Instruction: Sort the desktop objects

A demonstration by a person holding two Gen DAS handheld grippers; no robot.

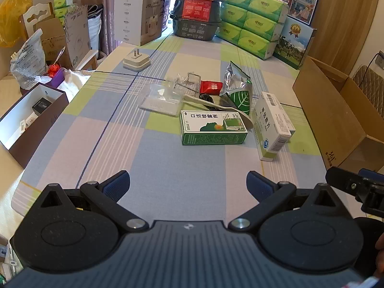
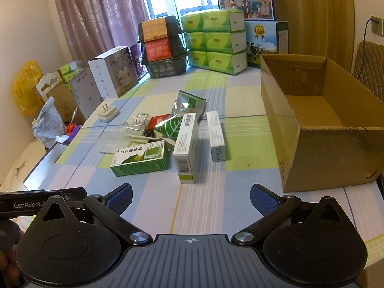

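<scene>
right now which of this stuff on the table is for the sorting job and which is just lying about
For the job:
- green box
- white and green box
- slim white box
- foil pouch
- red packet
- cardboard box

Lying about:
- tissue packs
- stacked bowls
- appliance box

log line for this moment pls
left gripper open, empty | right gripper open, empty | green box lying flat on table | cardboard box looks empty
</scene>
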